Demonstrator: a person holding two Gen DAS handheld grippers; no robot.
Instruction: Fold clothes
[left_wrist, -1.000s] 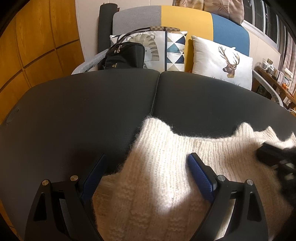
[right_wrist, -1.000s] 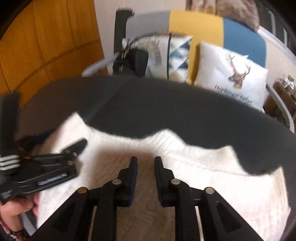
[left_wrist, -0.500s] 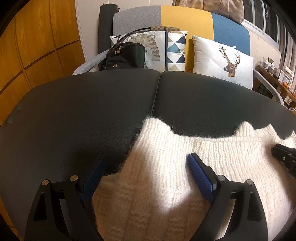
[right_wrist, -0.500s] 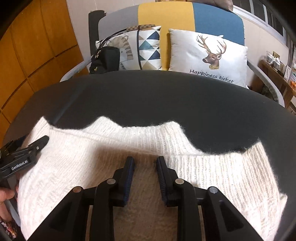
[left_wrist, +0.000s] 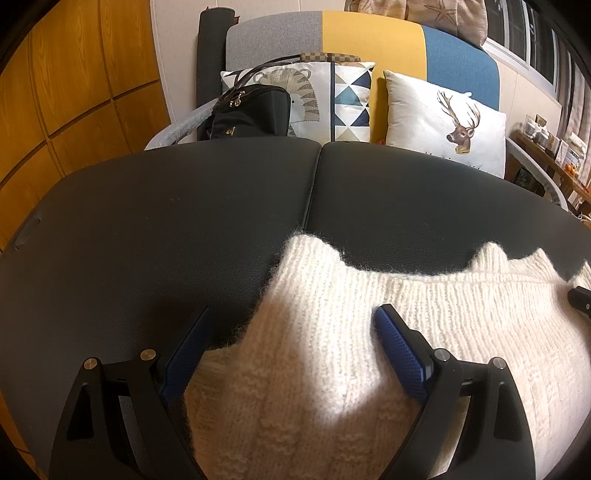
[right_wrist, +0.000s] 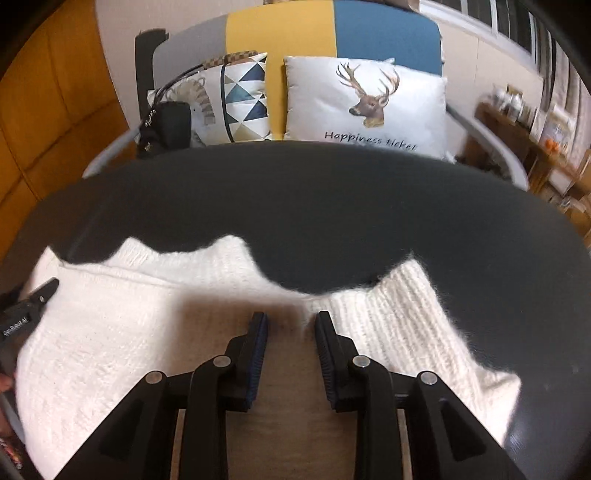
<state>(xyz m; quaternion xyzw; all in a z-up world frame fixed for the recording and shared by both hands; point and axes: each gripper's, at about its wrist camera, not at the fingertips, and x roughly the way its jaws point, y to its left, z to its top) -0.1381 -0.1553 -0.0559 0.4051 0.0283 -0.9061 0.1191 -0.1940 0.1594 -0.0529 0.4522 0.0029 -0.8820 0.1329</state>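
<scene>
Fingers on your left gripper (left_wrist: 291, 343) stand wide apart with nothing between the pads, straddling a ribbed lobe of the cream knit sweater (left_wrist: 369, 332); the left finger (left_wrist: 186, 354) sits over bare black tabletop (left_wrist: 166, 229) just off the sweater's left edge, the right finger (left_wrist: 400, 354) over the knit itself. Your right gripper (right_wrist: 291, 339) has its jaws parted by a narrow gap, also released, hovering over the sweater's middle where two ribbed pieces meet in a crease. Taking the sweater as the landmark: it lies flat along the near side of the tabletop, its long axis running left to right across both views, its far edge scalloped into ribbed bumps that look like cuffs or hem corners, though you cannot tell which. The left edge of the sweater lies directly under your left gripper, so that hand is the nearer one for that side; the right-hand ribbed flap (right_wrist: 402, 310) lies just to the right of your right gripper's fingers and slightly ahead. Whether the sweater has sleeves already turned in or is only spread out, one moment does not settle; either way, any grasp turns on closing across an edge that runs away from you, not along it
</scene>
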